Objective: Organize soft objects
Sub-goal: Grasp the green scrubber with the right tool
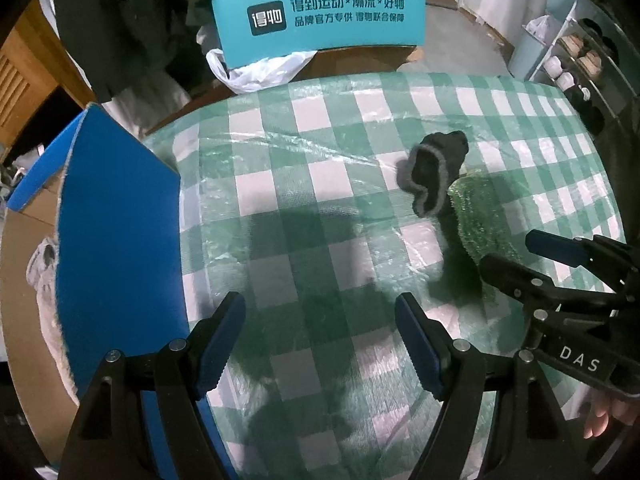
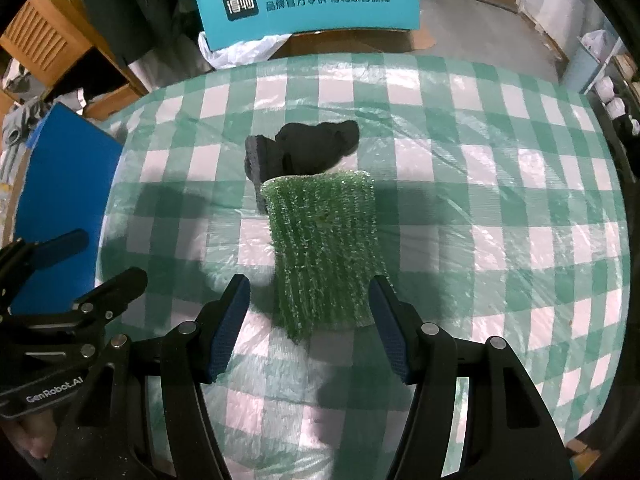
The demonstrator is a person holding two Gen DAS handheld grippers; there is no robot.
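I had both grippers over the table point(image 2: 500, 128), which wore a green-and-white check cloth under clear plastic film. My left gripper point(image 1: 320, 344) pointed steeply down at bare cloth, its jaws standing well apart with nothing between them. It also showed at the lower left of the right view point(image 2: 80, 264), empty there too.

My right gripper point(image 2: 310, 328) pointed steeply down as well, jaws parted. The near end of the green mat point(image 2: 324, 240) sat in the gap between the blue pads point(image 2: 224, 336), but neither pad touched it, so nothing was gripped. In the left view the right gripper point(image 1: 540, 256) came in from the right edge, over the mat's point(image 1: 476, 220) near corner.

The mat, a strip of fake grass, lay mid-table, running away from the right gripper. Its far end touched or slightly overlapped the dark sock point(image 2: 304, 148), a bunched thing with a grey-edged cuff point(image 1: 432, 172); I couldn't tell which lay on top.

A blue box point(image 1: 120, 240) stood against the table's left edge, flap up, with a pale grey soft item point(image 1: 44, 272) inside. A teal sign point(image 2: 308, 0) with white Chinese print stood beyond the far edge, a white plastic bag point(image 1: 256, 68) below it. Shoes on a rack point(image 1: 576, 64) sat at the far right.
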